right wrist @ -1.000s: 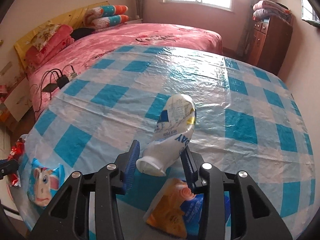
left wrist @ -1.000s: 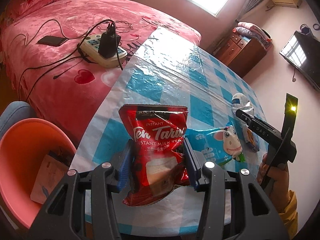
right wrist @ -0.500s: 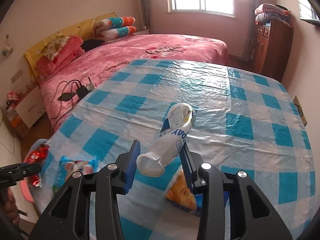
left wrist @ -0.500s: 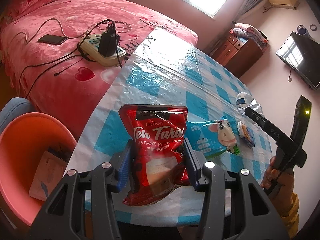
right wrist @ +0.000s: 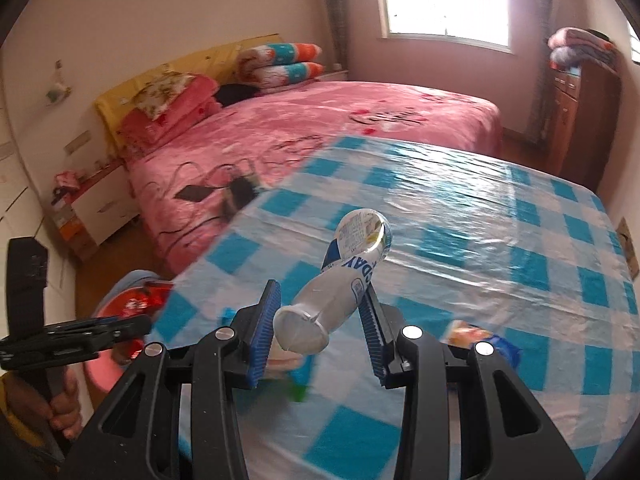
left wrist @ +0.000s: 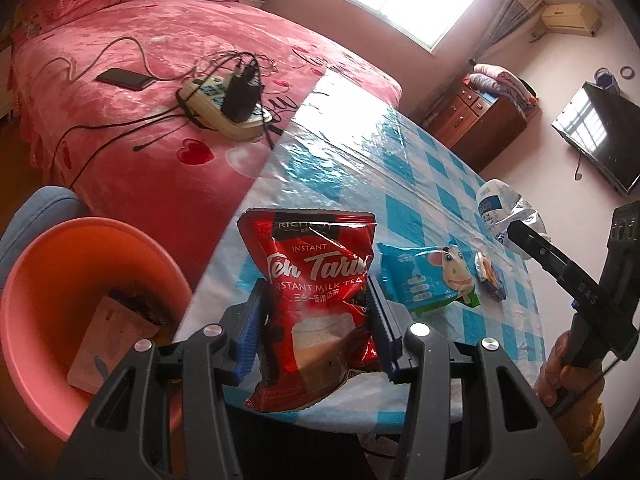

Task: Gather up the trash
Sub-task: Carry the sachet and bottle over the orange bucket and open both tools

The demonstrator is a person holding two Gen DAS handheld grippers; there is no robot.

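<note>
Now red tea pkt (left wrist: pixel 318 304) btwn left hand-held gripper (left wrist: pixel 316 330) pads.

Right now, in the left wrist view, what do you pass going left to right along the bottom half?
Orange bin → red milk tea packet in the left gripper → blue cow packet → small orange and blue wrapper → right gripper.

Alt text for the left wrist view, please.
The left gripper is shut on a red milk tea packet at the edge of a blue-checked table. An orange bin sits lower left; a blue cow wrapper lies further along the table.
</note>
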